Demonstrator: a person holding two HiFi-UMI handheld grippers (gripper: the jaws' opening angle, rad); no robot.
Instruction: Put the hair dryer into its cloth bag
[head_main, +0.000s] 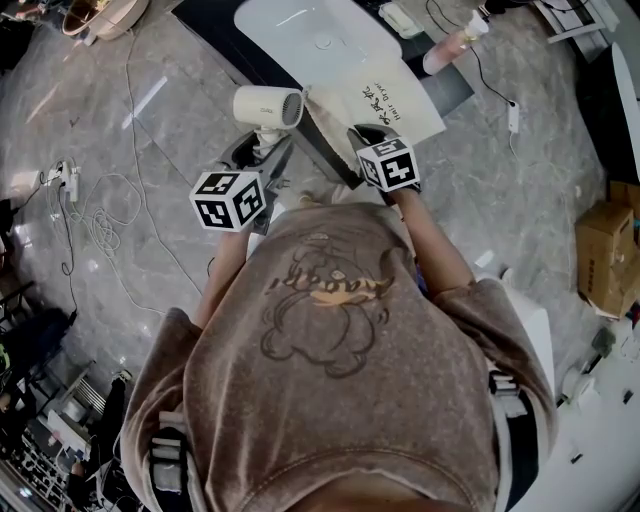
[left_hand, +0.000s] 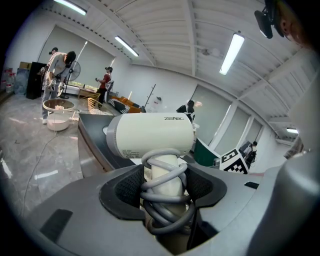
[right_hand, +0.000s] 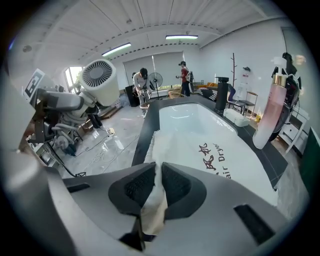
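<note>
L gripper (left_hand: 165, 182) clamped on hair dryer (left_hand: 150, 135) handle over wound cord (left_hand: 167, 212); R gripper (right_hand: 156, 182) pinched onto cloth bag (right_hand: 200, 157) edge. Risk: both layers pinched, no mouth for dryer.

Open-plan lab or studio hall, not home: polished stone floor (head_main: 150, 110), ceiling strip lights (left_hand: 233, 52), loose cables (head_main: 100, 230), cardboard box (head_main: 605, 250), standing fan (right_hand: 156, 79), people (left_hand: 56, 70) working at far end.

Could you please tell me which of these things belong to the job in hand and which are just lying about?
Belong to the job:
- hair dryer, its handle clamped in the left gripper
- cloth bag, its edge pinched by the right gripper

Just lying about:
- pink bottle
- cardboard box
- white basin
</note>
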